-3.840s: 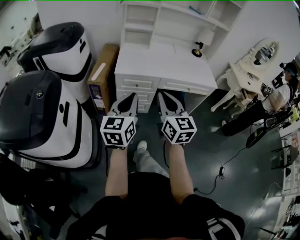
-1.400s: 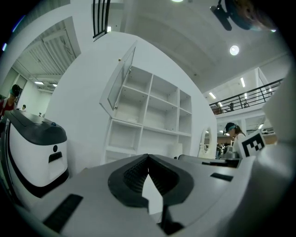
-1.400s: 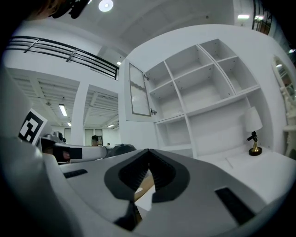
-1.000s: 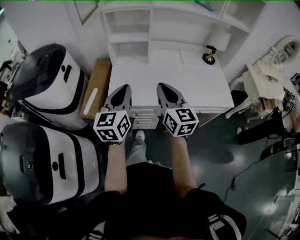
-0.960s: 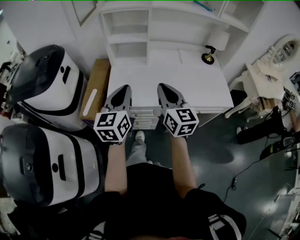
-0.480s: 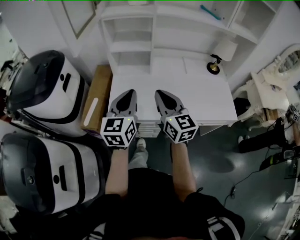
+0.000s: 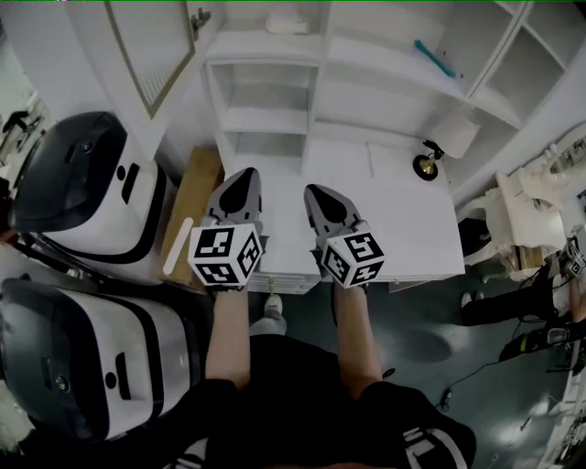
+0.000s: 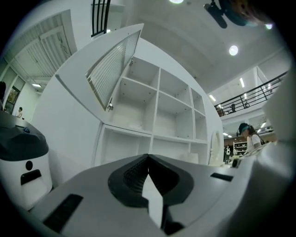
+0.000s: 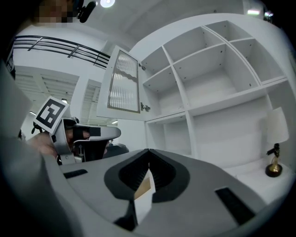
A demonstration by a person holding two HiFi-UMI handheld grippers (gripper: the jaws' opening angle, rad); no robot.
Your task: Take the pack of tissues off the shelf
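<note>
Atop the shelf (image 7: 245, 46), pack of tissues (image 7: 287, 25) lies lengthwise left-to-right; left tongs (image 7: 242, 176), right tongs (image 7: 315, 191) closed.

A: How is the scene lit?
B: Bright light is thrown down from round ceiling lamps (image 8: 233, 49); the white shelf unit (image 7: 302, 101) is nearly washed out, while the dark floor (image 7: 430, 339) is left dim.
A: And sharpness?
B: Straight lines are bent by fisheye distortion, corners are blacked out in both gripper views, and the nearest foreground is blurred.
</note>
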